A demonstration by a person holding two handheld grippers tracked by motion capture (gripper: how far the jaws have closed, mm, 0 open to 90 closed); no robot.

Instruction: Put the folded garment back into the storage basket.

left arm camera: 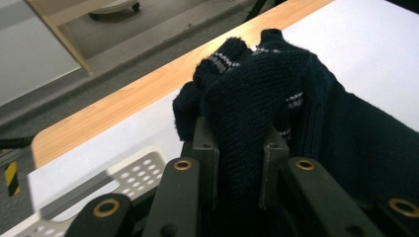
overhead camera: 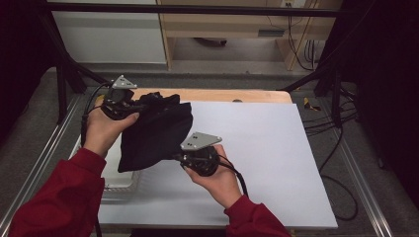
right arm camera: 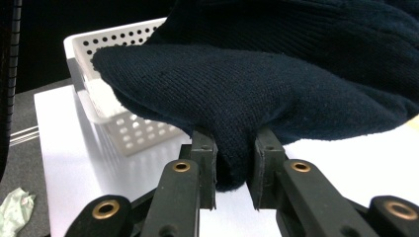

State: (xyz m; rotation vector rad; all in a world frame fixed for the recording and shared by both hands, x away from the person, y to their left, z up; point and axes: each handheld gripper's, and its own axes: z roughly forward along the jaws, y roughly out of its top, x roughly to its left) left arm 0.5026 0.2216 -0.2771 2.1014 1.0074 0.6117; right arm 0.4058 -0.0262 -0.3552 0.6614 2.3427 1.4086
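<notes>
A dark navy knitted garment hangs in the air between both grippers, above the left side of the white table sheet. My left gripper is shut on a bunched upper part of the knit, where thin pale stripes show on the cuffs. My right gripper is shut on a lower fold of the garment, held a little above the sheet. In both gripper views the fabric sits pinched between the black jaws.
A white perforated basket sits at the table's left edge, under the garment; its wall shows close behind the fabric. A wooden table edge runs along the back. Cables lie on the floor at the right.
</notes>
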